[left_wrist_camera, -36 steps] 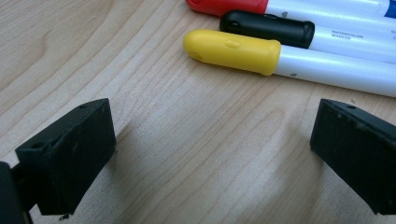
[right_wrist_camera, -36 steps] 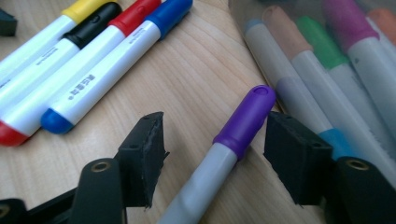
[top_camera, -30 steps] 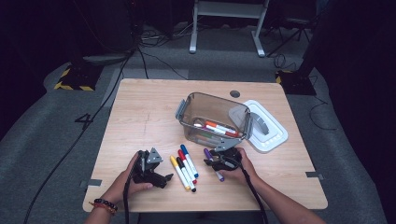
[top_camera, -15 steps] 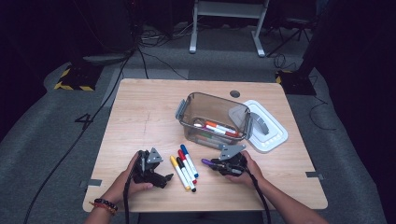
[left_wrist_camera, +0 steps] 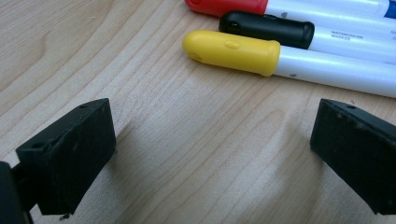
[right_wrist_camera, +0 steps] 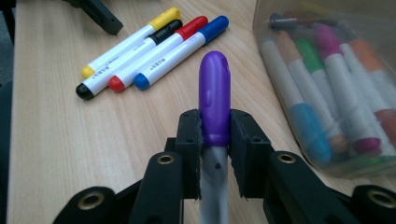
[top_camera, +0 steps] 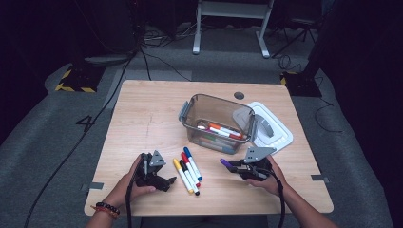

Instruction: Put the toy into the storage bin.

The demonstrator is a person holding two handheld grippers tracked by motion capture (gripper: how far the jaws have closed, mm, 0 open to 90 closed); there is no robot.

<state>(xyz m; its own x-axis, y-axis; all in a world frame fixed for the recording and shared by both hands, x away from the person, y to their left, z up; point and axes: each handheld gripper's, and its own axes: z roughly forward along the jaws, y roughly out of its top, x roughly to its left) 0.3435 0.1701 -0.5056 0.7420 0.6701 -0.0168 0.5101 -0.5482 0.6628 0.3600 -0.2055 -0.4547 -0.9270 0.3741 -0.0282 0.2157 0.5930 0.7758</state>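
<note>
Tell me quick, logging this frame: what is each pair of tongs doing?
Left tongs: open, holding nothing.
Right tongs: shut on the purple marker.

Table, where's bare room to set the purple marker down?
Free: the table's far-left stretch left of the container, and the front strip between the four markers and the right gripper. Crowded by the lid.

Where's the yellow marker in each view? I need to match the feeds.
High view: the yellow marker is leftmost of the four lying in front of the box, just right of the left tongs.
Left gripper view: its yellow cap lies upper centre, beyond the open jaws.
Right gripper view: upper left, outermost in the row.
Shared landmark: the black marker touching it alongside.
</note>
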